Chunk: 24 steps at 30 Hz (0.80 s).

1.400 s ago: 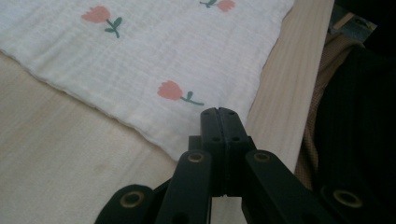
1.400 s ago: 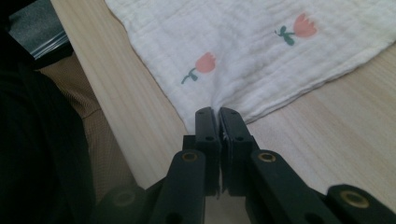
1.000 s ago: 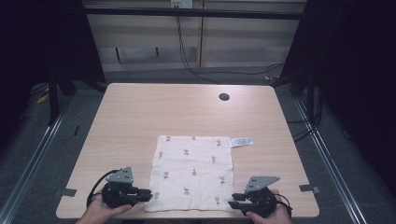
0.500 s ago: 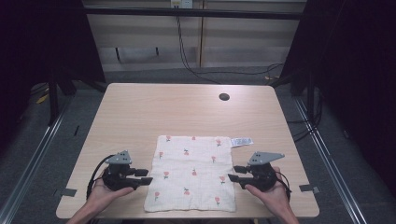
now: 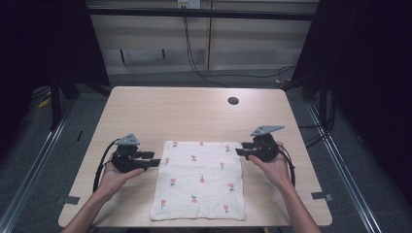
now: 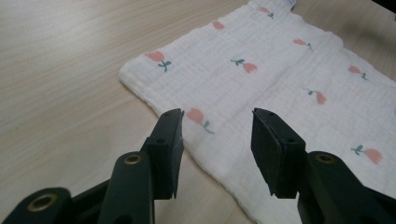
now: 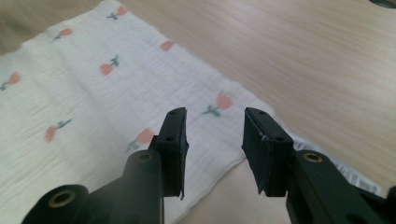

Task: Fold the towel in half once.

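A white cloth (image 5: 199, 179) printed with small pink flowers lies flat on the wooden table (image 5: 184, 116). My left gripper (image 5: 154, 162) hovers at the cloth's left edge near the far left corner. In the left gripper view the cloth (image 6: 280, 70) runs under the left gripper (image 6: 217, 116); its jaws have just been opening and hold nothing. My right gripper (image 5: 239, 152) is at the far right corner. It (image 7: 212, 114) stands open just above the cloth's (image 7: 93, 93) edge with nothing gripped.
A round dark hole (image 5: 233, 101) sits in the tabletop at the far right. A small printed label (image 7: 359, 179) pokes out from the cloth's corner beside the right jaw. Bare wood surrounds the cloth; black cables trail from both grippers.
Both hands have moved away from the table's front edge, up along the cloth's two sides toward its far corners. The left jaws stand wider than before. The cloth has not shifted.
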### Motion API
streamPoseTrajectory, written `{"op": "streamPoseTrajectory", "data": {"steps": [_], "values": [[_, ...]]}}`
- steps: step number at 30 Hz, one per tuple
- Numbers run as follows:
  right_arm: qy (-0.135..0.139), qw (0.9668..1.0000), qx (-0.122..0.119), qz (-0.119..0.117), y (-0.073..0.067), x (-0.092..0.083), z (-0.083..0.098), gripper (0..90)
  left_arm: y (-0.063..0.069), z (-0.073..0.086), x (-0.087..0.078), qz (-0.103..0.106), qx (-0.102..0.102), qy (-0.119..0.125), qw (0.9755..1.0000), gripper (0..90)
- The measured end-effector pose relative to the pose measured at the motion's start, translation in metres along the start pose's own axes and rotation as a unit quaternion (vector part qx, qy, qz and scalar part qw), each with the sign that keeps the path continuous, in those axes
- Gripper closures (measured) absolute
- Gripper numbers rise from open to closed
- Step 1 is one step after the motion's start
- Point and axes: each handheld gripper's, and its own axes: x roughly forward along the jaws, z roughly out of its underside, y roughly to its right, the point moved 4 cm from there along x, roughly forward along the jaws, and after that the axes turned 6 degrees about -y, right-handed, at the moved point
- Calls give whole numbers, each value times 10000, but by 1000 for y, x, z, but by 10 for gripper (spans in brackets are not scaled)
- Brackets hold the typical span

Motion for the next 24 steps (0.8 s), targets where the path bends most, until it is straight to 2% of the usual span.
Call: {"op": "streamPoseTrajectory", "data": {"steps": [3, 4, 7, 8, 9, 11, 13, 15, 16, 18, 21, 23, 24], "values": [[-37, 10000, 77, 2, 12, 12, -7, 603, -5, -5, 4, -30, -38, -19, 10000, 539], [-11, 9999, 111, -33, 15, 18, -9, 600, -10, -10, 7, -226, -46, 109, 9997, 544], [19, 9996, 278, -40, 23, 37, -11, 600, -21, -13, 14, -256, -159, 27, 9995, 558], [19, 9996, 278, -40, 23, 37, -11, 600, -21, -13, 14, -256, -159, 27, 9995, 554], [-63, 9994, 327, 19, 27, 47, -10, 598, -26, -15, 16, -226, -180, 8, 9996, 553], [-171, 9992, 364, 30, 29, 53, -7, 590, -29, -17, 16, -210, -221, 11, 9995, 549], [-307, 9990, 280, 134, 31, 57, -4, 580, -31, -20, 16, -188, -233, 61, 9995, 541], [-308, 9990, 304, 148, 32, 57, -2, 579, -32, -22, 17, -162, -248, 73, 9995, 539], [-358, 9986, 320, 223, 35, 56, 1, 573, -35, -22, 19, -236, -238, 81, 9994, 539], [-360, 9986, 334, 195, 35, 57, 3, 569, -38, -22, 23, -228, -306, 90, 9992, 540], [-346, 9990, 231, 188, 34, 57, 5, 565, -44, -20, 29, -227, -388, 67, 9990, 540], [-344, 9990, 178, 203, 33, 57, 5, 571, -46, -19, 33, -220, -390, -5, 9990, 542], [-351, 9992, 145, 153, 33, 57, 5, 611, -47, -19, 36, -276, -339, -38, 9990, 542]]}}
